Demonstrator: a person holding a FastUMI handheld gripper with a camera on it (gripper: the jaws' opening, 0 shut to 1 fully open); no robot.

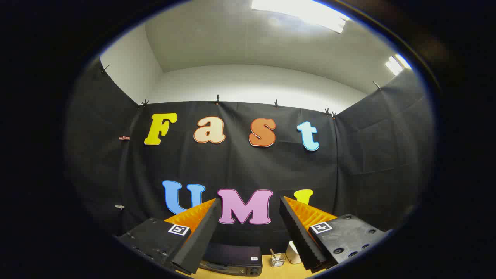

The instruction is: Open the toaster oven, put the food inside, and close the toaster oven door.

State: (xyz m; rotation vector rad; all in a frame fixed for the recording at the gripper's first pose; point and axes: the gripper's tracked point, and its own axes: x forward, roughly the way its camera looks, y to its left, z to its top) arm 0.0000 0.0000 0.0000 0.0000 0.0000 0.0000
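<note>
- The gripper [250, 203] is held high and tipped upward, so that the booth's cloth wall [372, 155] and the ceiling [248, 42] lie ahead of it; its two fingers are spread well apart with nothing between them, so it is released and carries nothing.
- The toaster oven [232, 259] is seen low down, below and between the fingers, standing on the wooden table [279, 272] against the cloth wall; only its dark top and a strip of its front can be made out, and whether the door is open or closed cannot be told.
- Just beside the oven, toward the right finger, a small clear glass [277, 260] with something standing in it and a pale container [293, 252] are set on the table; the food cannot be picked out with certainty.
- The step in hand is judged to be the approach to the oven door, with the task barely begun; nothing is held and the oven appears untouched.
- To do it well, the gripper should be tipped down until the oven front and its handle are brought squarely ahead of the fingers; the spread of the fingers should be kept so that the handle can be taken between them.
- The descent is best made clear of the glass and the container, which stand close to the oven's side and could be knocked; the door should be pulled along its own hinge arc, so that the oven is not dragged across the table.
</note>
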